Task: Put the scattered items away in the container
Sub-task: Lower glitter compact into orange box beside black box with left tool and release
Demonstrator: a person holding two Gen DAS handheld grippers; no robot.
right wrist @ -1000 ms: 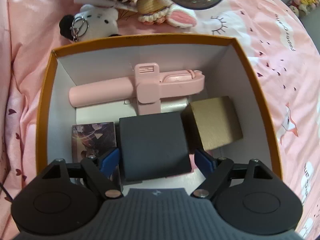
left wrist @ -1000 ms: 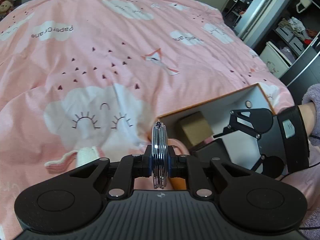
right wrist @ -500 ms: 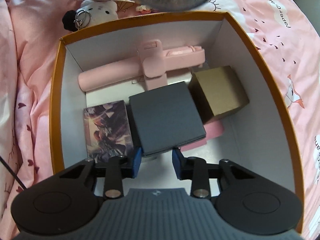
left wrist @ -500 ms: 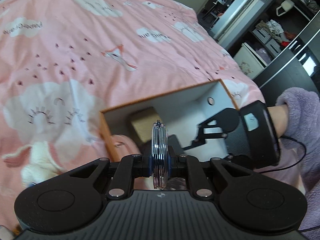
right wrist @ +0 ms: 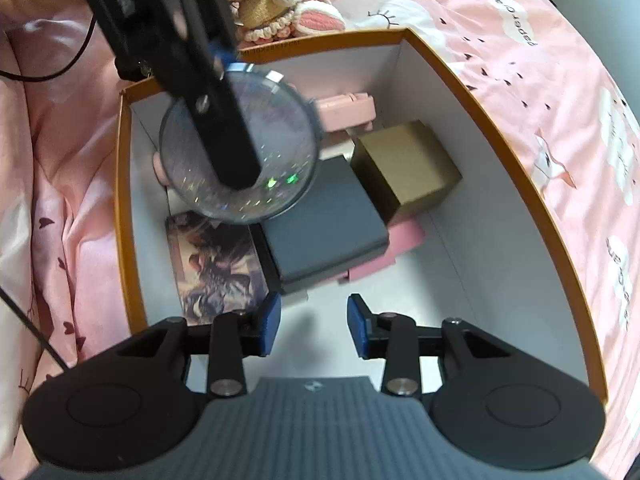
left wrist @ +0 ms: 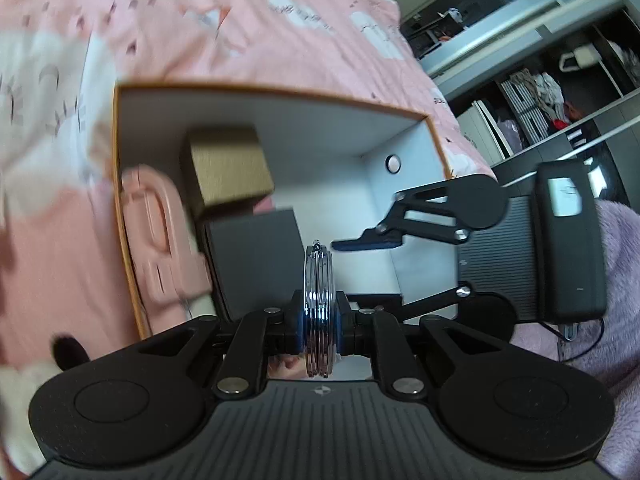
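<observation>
A round compact mirror (left wrist: 318, 308) is clamped edge-on by the left gripper (left wrist: 318, 322) above the orange-rimmed box (left wrist: 280, 94). The right gripper (right wrist: 313, 324) is held partly open, jaws just reopening slightly, nothing between them, over the box floor.

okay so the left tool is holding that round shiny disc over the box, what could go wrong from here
1. The round disc is pinched on edge in the left tool. Dropped from here it would likely land on the dark grey box or the pink gadget and might roll or knock them.
2. The right tool sits open inside the orange box, close under the disc, so the two tools could bump.
</observation>
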